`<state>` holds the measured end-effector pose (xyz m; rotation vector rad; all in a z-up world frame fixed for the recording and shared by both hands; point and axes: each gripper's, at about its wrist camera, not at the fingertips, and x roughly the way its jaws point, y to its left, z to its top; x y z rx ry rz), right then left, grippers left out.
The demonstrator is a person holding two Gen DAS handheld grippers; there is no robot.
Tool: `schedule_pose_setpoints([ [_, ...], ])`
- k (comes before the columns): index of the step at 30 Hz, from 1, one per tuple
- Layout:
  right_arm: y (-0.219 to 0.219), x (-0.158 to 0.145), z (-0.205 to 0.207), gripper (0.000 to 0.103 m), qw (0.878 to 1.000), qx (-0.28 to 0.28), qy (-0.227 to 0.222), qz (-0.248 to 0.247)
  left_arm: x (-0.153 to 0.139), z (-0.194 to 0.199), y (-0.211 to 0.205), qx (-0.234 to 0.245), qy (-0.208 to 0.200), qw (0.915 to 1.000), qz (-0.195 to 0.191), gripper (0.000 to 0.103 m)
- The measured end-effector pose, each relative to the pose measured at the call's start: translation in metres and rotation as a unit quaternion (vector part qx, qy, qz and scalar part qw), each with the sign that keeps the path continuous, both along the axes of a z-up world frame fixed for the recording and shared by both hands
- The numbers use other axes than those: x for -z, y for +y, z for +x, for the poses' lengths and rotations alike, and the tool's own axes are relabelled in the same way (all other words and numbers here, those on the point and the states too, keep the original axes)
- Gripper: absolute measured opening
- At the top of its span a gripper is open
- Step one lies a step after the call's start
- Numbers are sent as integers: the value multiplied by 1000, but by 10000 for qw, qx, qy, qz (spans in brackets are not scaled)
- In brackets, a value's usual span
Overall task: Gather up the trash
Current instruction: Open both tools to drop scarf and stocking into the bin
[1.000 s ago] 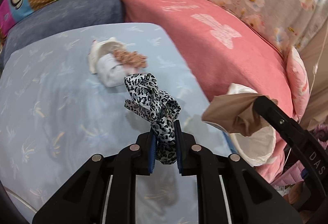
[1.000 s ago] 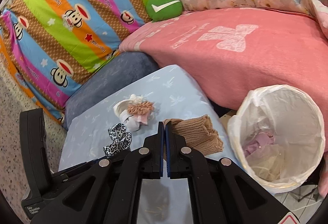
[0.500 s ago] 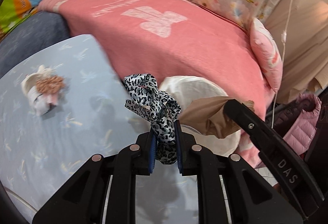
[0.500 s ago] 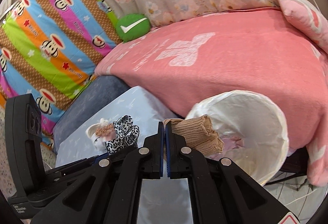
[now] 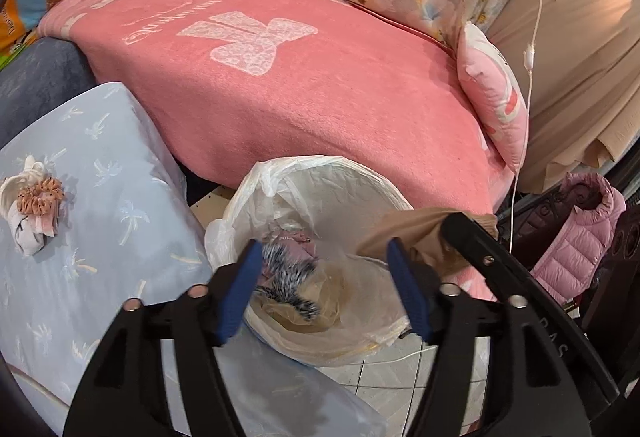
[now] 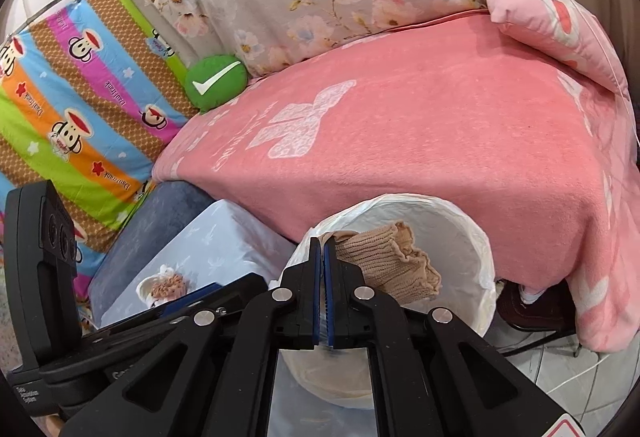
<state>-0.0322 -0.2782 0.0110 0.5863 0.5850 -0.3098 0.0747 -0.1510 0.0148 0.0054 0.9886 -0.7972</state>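
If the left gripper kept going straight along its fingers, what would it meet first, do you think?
Most likely the leopard-print cloth lying inside the lined trash bin; the left gripper, jaws just opened with nothing between them, points into the bin's mouth. Depth is uncertain.

Left tool point(image 5: 324, 285): black plastic arms, blue ribbed pads, silver screws.

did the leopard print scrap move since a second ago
Yes. The leopard print scrap left the left gripper, whose jaws have just been opening, and now lies inside the trash bin, no longer above the blue cushion.
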Motion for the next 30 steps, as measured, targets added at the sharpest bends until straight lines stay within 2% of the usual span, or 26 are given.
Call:
schedule_pose_setpoints([
  [7,4,1,3,3,10000,-22,25,-30,3,1,10,-256,-143,9994,176,64],
  [11,12,0,4,10,9999,6,20,-149,3,1,16,-369,-261,9986,282,64],
  [19,20,0,8,11,9997,-177,61,-149,2,-2,29,-539,-466,9967,400,65],
  [30,46,2,11,16,9985,-456,166,-247,3,-2,51,-739,-453,9955,393,64],
])
